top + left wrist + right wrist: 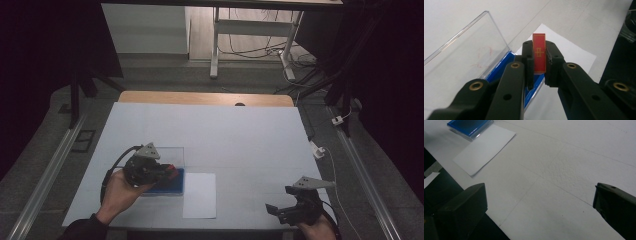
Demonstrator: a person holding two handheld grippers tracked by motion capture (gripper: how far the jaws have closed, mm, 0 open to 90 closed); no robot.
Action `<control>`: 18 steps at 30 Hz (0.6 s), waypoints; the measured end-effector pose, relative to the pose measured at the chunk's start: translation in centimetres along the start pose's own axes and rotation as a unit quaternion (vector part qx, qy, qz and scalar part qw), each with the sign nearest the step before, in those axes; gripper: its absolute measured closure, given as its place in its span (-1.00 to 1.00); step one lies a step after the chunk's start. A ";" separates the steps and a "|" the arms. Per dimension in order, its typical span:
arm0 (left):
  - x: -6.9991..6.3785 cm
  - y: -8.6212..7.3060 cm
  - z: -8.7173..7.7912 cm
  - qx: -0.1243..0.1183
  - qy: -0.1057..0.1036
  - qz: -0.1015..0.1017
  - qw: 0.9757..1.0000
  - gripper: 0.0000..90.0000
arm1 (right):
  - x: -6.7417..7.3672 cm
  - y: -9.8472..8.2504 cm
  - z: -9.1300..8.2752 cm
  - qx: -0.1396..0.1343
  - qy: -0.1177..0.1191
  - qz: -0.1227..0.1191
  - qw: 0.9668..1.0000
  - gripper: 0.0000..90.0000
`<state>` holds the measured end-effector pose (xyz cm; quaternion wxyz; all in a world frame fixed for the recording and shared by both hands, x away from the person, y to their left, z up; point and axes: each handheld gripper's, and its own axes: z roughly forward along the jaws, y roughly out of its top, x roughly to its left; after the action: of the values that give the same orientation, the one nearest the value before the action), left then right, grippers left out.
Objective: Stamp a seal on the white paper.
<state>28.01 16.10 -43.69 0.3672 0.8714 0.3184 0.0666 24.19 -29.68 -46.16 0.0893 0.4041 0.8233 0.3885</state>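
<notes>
Left gripper (539, 58): jaws clamped on a thin red stamp (539, 53), held upright between the pads, gold mark facing the camera.
Where the stamp is: up off the table, above the near edge of the blue box (506, 65), whose clear lid (466, 48) stands open behind it.
Seen from above: left gripper (167, 171) sits right over the box (172, 184), a glimpse of red at its tip.
Paper (199, 195): white sheet lying flat just beside the box, bare, nothing printed on it that I can see.
Right gripper (278, 210): jaws wide, nothing between them, parked near the table's (240, 135) front right corner, well apart from the action.
Done so far: looks like the stamp is picked and lifted clear of the box.
Left to do: probably carry it across to the paper and press it down; the right gripper has no part in hand yet.
</notes>
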 end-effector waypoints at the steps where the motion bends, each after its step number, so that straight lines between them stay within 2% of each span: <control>1: -0.1 0.1 0.2 0.000 -0.002 0.002 1.000 0.77 | 0.0 0.0 0.0 0.000 0.001 -0.001 1.000 -1.00; 9: -0.7 1.3 1.7 0.013 -0.009 0.021 1.000 0.77 | 0.1 0.0 0.0 -0.001 0.002 -0.004 1.000 -1.00; 18: -1.4 2.5 3.6 0.029 -0.027 0.038 0.998 0.77 | 0.1 0.0 0.0 0.000 -0.002 -0.006 1.000 -1.00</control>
<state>29.43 11.78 -44.48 0.3472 0.8948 0.2767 0.0474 24.13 -29.57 -46.17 0.0932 0.4001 0.8256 0.3868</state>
